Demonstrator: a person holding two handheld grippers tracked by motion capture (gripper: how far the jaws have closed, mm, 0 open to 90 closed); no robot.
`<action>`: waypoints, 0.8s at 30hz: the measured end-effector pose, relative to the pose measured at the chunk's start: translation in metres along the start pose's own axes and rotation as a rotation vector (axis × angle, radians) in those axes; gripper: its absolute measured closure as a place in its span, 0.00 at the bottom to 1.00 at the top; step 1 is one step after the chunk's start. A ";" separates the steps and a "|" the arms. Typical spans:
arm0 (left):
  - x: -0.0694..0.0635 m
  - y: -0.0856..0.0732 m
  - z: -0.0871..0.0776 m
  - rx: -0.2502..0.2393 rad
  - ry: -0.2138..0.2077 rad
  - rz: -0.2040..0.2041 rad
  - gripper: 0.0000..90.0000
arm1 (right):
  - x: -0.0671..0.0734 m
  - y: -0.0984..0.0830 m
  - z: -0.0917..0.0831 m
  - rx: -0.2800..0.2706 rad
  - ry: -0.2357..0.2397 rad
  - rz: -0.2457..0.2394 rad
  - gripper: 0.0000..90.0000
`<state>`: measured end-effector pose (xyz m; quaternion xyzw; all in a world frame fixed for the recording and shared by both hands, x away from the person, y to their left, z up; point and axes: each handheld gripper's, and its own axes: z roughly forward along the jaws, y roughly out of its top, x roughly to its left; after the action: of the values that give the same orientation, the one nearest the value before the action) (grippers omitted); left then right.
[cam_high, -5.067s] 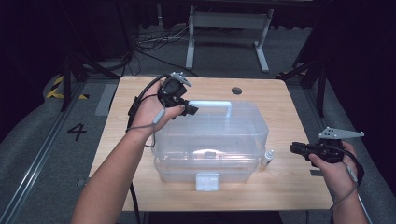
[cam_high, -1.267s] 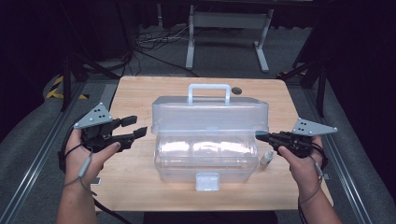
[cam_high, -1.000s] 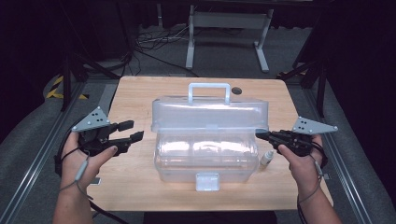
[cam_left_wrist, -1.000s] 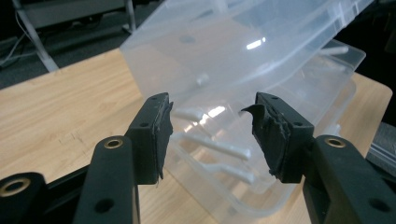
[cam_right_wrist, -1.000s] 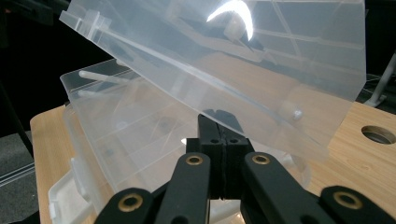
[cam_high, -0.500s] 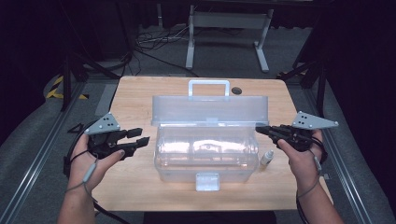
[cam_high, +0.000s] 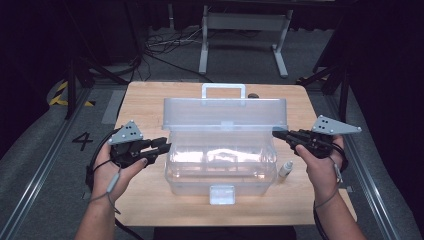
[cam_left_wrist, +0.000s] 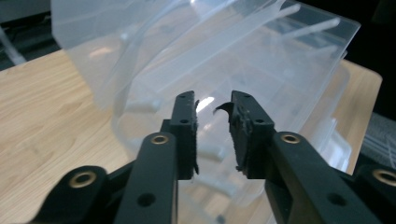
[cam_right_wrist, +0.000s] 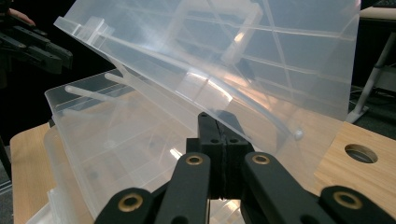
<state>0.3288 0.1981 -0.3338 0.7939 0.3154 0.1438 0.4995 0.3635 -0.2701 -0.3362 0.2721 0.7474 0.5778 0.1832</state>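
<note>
A clear plastic box stands mid-table with its lid tilted up and its handle at the back. My left gripper is at the box's left end. In the left gripper view its jaws have just been closing; a gap remains, with nothing clamped between the pads, and the box wall is right behind them. My right gripper is shut, its tips at the lid's right edge. In the right gripper view the joined tips sit just under the lid.
A small white bottle stands on the wooden table beside the box's right end. A front latch faces me. There is a round hole in the tabletop behind the box. Dark floor and a metal stand lie beyond.
Five seconds ago the box was closed with the left hand at its handle; the lid now stands raised. Over the last second the left gripper slid right and down towards the box, jaws narrowing.
</note>
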 end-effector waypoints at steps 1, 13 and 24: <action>-0.001 0.001 0.002 -0.015 -0.002 -0.001 0.85 | 0.000 0.000 0.000 -0.001 0.003 -0.002 1.00; -0.001 0.014 0.016 -0.109 0.059 -0.024 1.00 | 0.000 -0.001 0.000 -0.005 0.010 0.001 1.00; -0.003 0.017 0.021 -0.113 0.087 -0.007 1.00 | 0.000 -0.002 0.000 -0.002 0.017 0.004 1.00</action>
<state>0.3439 0.1760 -0.3277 0.7564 0.3310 0.1942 0.5297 0.3632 -0.2701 -0.3381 0.2685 0.7478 0.5812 0.1760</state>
